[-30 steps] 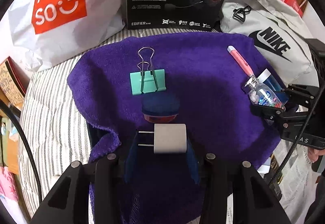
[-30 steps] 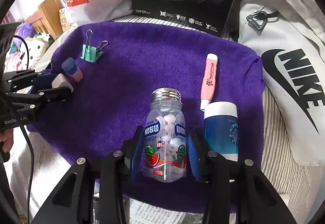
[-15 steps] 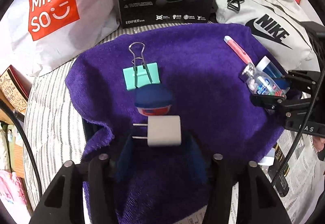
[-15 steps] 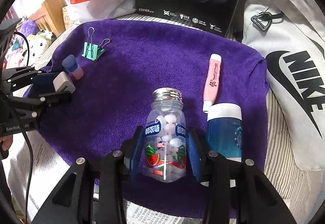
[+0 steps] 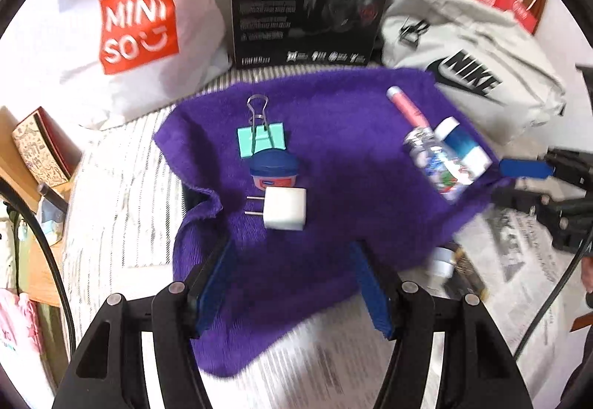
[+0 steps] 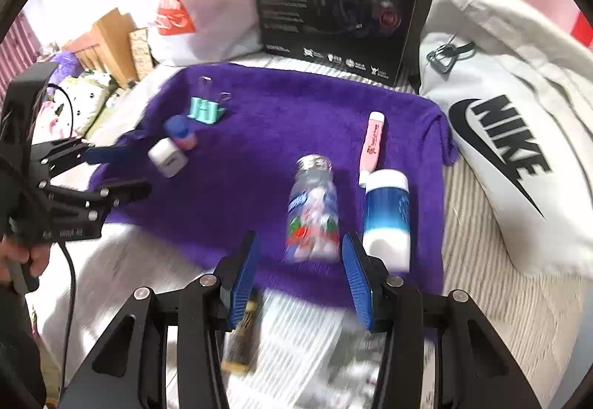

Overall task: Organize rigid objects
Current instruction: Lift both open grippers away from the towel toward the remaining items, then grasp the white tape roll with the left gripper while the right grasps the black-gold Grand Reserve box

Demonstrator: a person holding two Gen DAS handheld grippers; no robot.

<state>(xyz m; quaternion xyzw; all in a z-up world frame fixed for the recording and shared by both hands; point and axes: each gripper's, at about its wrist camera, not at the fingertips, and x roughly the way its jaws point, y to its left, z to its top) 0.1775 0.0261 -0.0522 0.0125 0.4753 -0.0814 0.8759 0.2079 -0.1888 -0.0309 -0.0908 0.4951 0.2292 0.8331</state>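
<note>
Left wrist view first: your left gripper [image 5: 292, 283] is spread wide with nothing between the blue pads, hanging just short of the white charger plug [image 5: 285, 207]. That plug lies flat on the purple towel [image 5: 341, 134], dead ahead of the claw, prongs pointing out to the left, so its long axis runs across your fingers. Just beyond it sits the small blue-lidded jar [image 5: 273, 172], touching or nearly so, and past that the teal binder clip [image 5: 261, 139]. Three in a line, straight up the view. Far to the right you can see the candy bottle [image 5: 437, 164] and the blue tube [image 5: 463, 145] side by side, with the pink pen [image 5: 407, 108] behind them.

Right wrist view: your right gripper [image 6: 300, 271] is released too, jaws wide, empty. The candy bottle [image 6: 314, 208] lies on the towel [image 6: 259, 134] just ahead and between the finger lines, cap pointing away, long axis running along your reach. The blue tube [image 6: 387, 216] lies parallel just to its right, near the right pad, the pink pen [image 6: 372, 145] beyond. Your left gripper [image 6: 111, 171] shows at far left beside the plug [image 6: 167, 158]. Each claw has its own cluster nearer; the picture is blurred
</note>
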